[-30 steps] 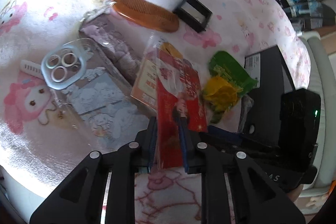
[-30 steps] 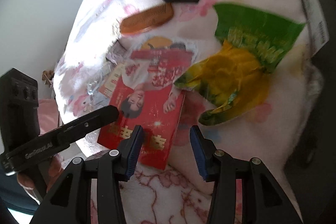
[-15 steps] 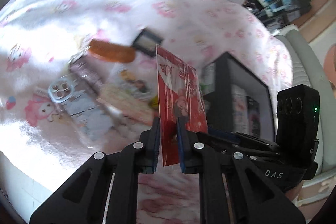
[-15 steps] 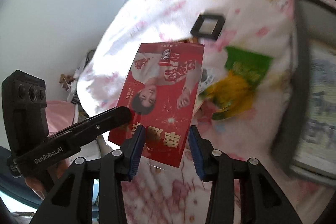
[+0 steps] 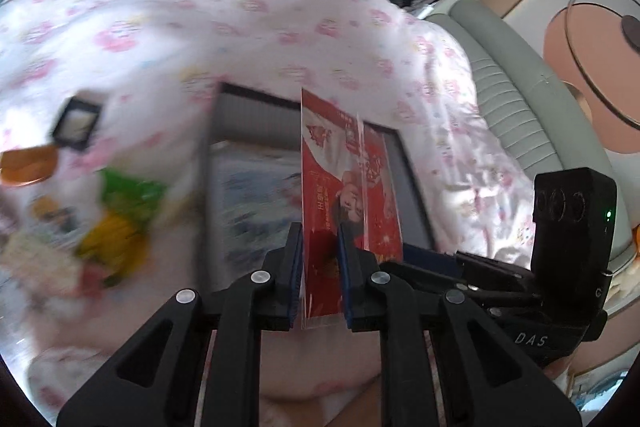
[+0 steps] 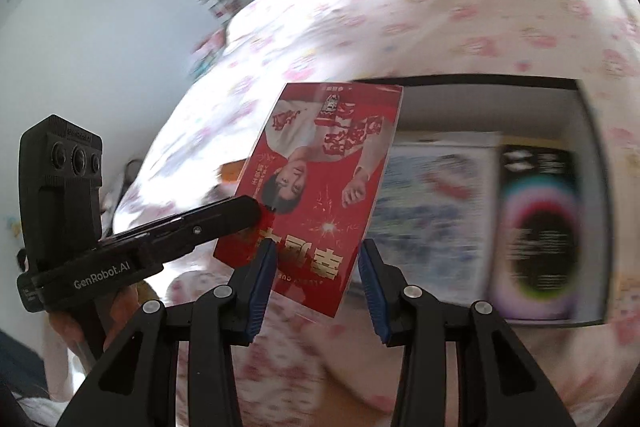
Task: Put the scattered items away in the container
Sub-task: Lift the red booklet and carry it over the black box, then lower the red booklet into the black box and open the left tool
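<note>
My left gripper (image 5: pixel 319 255) is shut on a red printed packet (image 5: pixel 352 183) and holds it upright in the air, near the left wall of the black open box (image 5: pixel 256 95). The packet also shows in the right wrist view (image 6: pixel 320 187), with the left gripper (image 6: pixel 256 211) pinching its lower left corner. My right gripper (image 6: pixel 316 271) is open and empty, its jaws on either side of the packet's lower edge without touching. The box (image 6: pixel 480 81) holds a pale printed sheet (image 6: pixel 436 211) and a black card with a coloured ring (image 6: pixel 536 227).
On the pink-patterned bedspread (image 5: pixel 280 7), left of the box, lie a green and yellow wrapper (image 5: pixel 120 215), an orange comb (image 5: pixel 28 167), a small black frame (image 5: pixel 76 123) and blurred packets (image 5: pixel 36 259). A grey headboard (image 5: pixel 516 75) rises at the right.
My left gripper has lifted the red packet off the bedspread and carried it right, towards the black box. My right gripper moved along with it, still open. The scattered items slid to the left of view.
</note>
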`<move>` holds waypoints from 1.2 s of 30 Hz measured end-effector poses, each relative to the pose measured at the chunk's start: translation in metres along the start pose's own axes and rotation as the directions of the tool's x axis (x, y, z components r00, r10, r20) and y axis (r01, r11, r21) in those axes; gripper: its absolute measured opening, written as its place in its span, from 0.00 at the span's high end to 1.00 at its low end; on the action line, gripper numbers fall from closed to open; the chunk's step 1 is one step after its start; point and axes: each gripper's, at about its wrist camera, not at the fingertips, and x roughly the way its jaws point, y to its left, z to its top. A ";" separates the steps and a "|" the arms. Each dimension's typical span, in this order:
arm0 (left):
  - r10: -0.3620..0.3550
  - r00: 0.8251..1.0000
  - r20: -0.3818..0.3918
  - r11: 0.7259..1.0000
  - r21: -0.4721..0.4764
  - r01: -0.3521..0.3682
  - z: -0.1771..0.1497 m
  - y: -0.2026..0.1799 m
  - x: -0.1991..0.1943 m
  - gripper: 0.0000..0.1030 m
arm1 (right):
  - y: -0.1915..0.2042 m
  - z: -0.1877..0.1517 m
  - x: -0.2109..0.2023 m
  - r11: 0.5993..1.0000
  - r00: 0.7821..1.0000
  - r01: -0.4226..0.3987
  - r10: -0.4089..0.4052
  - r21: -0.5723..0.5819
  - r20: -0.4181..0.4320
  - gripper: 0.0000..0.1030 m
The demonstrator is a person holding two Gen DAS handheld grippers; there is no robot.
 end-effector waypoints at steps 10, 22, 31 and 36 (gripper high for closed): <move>-0.025 0.993 -0.118 0.999 0.018 0.027 0.017 -0.040 0.103 0.84 | -0.096 0.018 -0.013 0.986 0.989 0.146 -0.147 0.082 0.006 0.62; -0.034 0.961 -0.275 0.997 -0.081 0.012 -0.018 -0.031 0.176 0.78 | -0.154 0.006 0.015 0.961 0.973 0.230 -0.221 0.153 -0.072 0.63; 0.052 0.943 -0.328 0.997 -0.038 -0.069 -0.022 -0.032 0.188 0.81 | -0.150 0.005 0.024 0.943 0.946 0.323 -0.318 0.082 -0.069 0.63; 0.068 0.952 -0.299 0.996 -0.032 -0.081 -0.015 -0.036 0.171 0.81 | -0.155 0.008 0.012 0.941 0.949 0.313 -0.314 0.127 -0.016 0.63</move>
